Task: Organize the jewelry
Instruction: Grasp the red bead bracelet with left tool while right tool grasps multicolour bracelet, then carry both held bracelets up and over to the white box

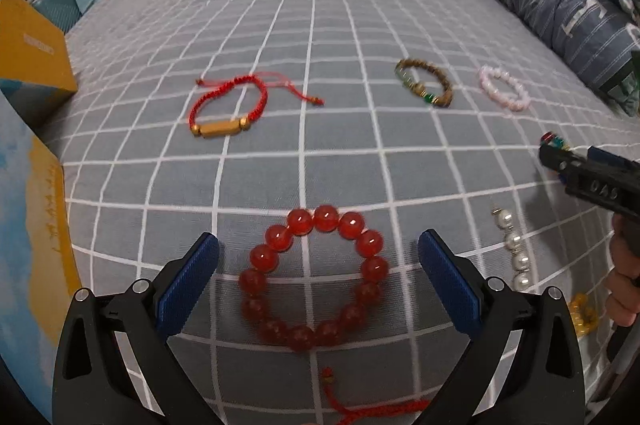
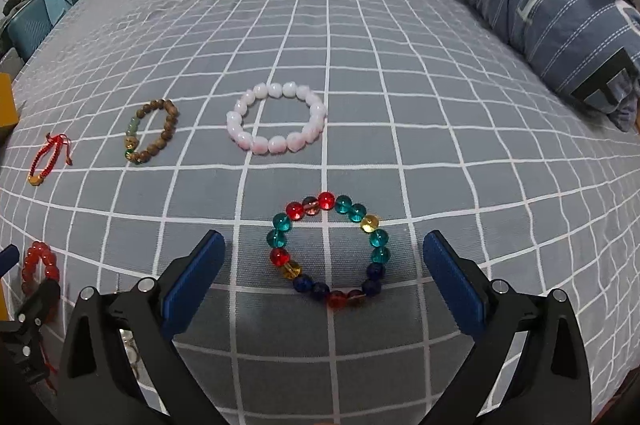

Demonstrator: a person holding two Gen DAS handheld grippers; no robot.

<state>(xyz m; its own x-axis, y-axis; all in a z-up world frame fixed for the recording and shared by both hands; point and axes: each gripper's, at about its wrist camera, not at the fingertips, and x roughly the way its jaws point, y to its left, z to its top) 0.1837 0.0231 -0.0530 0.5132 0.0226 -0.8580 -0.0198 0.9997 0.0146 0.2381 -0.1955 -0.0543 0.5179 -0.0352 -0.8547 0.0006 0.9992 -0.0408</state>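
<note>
Red bead bracelet between spread left tool | right tool spread, straddling multicoloured bracelet | advice: pinch one side of beads, not the whole ring

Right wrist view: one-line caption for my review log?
Open right gripper poised over multicoloured bead bracelet on checked bedsheet.

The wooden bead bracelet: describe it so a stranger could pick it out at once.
On the grey checked bedsheet, look along the far row of three bracelets. The wooden bead bracelet lies in the middle, between the red cord bracelet and the pale pink bead bracelet. It alone has brown beads, with a few green ones.
</note>
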